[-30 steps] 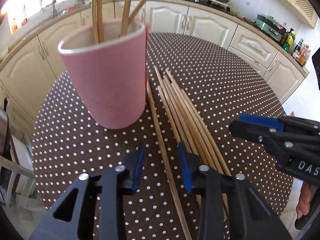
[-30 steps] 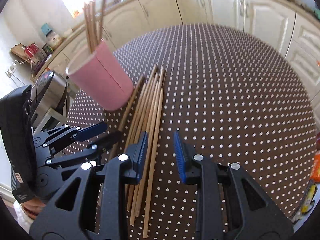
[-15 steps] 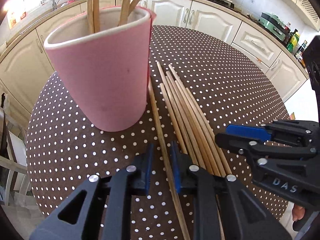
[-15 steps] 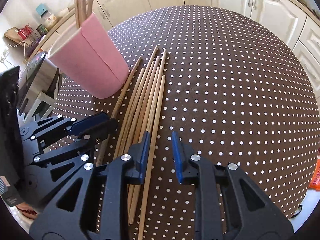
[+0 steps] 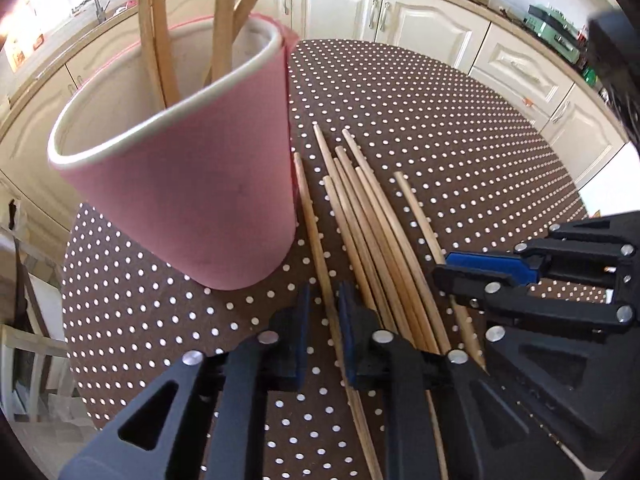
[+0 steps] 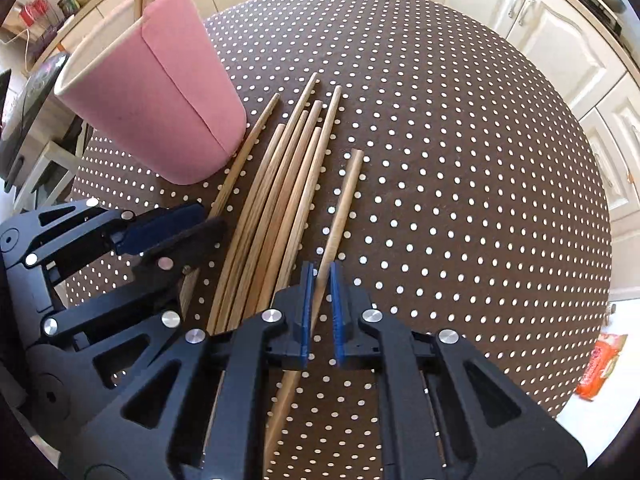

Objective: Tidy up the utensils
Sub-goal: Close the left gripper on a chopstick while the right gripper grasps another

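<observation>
A pink cup [image 5: 192, 208] [image 6: 160, 92] stands on the brown dotted round table [image 5: 440, 120] with a few wooden chopsticks [image 5: 224, 20] upright in it. Several more chopsticks [image 5: 372, 232] [image 6: 276, 200] lie in a bundle beside it. My left gripper [image 5: 326, 296] [image 6: 208, 220] straddles the chopstick nearest the cup [image 5: 308, 208]; its jaws are closing, with a small gap on one side. My right gripper [image 6: 321, 280] [image 5: 452, 270] is shut on the outermost chopstick [image 6: 346, 192], which lies apart from the bundle.
The two grippers sit close side by side at the near ends of the chopsticks. Cream kitchen cabinets [image 5: 420, 20] ring the table. A chair [image 5: 24, 320] stands past the left edge, and an orange packet [image 6: 602, 364] lies on the floor to the right.
Both grippers came closer to the cup and narrowed their jaws around one chopstick each. The right one's chopstick has separated sideways from the bundle.
</observation>
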Motion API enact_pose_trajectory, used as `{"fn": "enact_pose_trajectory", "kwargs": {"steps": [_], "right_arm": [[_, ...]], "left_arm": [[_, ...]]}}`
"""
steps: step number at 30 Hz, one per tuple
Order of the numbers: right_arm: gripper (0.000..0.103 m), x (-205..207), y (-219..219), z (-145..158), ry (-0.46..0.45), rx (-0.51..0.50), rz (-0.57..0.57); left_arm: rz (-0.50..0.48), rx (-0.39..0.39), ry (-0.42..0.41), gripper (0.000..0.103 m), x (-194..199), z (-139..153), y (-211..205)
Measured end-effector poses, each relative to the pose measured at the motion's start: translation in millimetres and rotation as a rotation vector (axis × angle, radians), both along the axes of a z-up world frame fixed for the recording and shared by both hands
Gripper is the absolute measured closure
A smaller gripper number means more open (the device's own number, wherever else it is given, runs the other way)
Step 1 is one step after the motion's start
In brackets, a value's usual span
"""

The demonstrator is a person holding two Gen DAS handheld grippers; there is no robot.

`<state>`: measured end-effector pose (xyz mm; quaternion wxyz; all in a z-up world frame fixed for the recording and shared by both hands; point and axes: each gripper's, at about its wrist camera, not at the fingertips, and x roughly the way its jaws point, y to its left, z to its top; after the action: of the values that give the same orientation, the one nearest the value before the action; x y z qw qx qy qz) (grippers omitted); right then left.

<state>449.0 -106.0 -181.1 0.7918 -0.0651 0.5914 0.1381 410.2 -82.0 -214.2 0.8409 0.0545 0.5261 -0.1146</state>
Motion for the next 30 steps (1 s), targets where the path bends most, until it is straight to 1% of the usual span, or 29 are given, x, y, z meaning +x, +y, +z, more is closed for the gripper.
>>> {"fn": "enact_pose_trajectory", "kwargs": {"steps": [3, 6, 8, 12, 15, 16, 21, 27, 30], "right_arm": [[0.096, 5.8, 3.2, -1.5, 0.020, 0.014, -0.002], [0.096, 9.1, -3.9, -1.1, 0.020, 0.036, -0.003], [0.097, 7.8, -16.9, -0.1, 0.015, 0.054, -0.007], [0.097, 5.0, -29.8, -0.9, -0.004, 0.103, -0.028], [0.097, 1.0, -38.4, -0.2, -0.028, 0.118, -0.040], [0.097, -7.0, -56.0, 1.6, -0.033, 0.134, -0.044], [0.097, -19.3, -78.3, 13.2, -0.085, 0.190, -0.070], [0.097, -38.5, -101.9, 45.6, -0.170, 0.268, -0.088], [0.097, -48.0, -110.2, 65.3, -0.219, 0.293, -0.084]], "left_arm": [[0.010, 0.011, 0.009, 0.095, 6.8, -0.4, -5.3], [0.001, 0.021, -0.002, 0.095, 7.0, -2.6, -8.1], [-0.001, 0.018, -0.007, 0.096, 4.7, -4.7, -7.1], [0.009, -0.020, -0.027, 0.097, -2.6, -6.8, -1.1], [0.010, -0.045, -0.049, 0.097, -8.2, -6.9, 0.3], [0.007, -0.057, -0.057, 0.098, -10.4, -5.4, 0.7], [-0.022, -0.107, -0.120, 0.098, -26.0, 11.2, -1.9], [-0.049, -0.164, -0.215, 0.098, -47.6, 43.1, -7.1], [-0.060, -0.190, -0.268, 0.098, -64.7, 58.7, 1.7]]}}
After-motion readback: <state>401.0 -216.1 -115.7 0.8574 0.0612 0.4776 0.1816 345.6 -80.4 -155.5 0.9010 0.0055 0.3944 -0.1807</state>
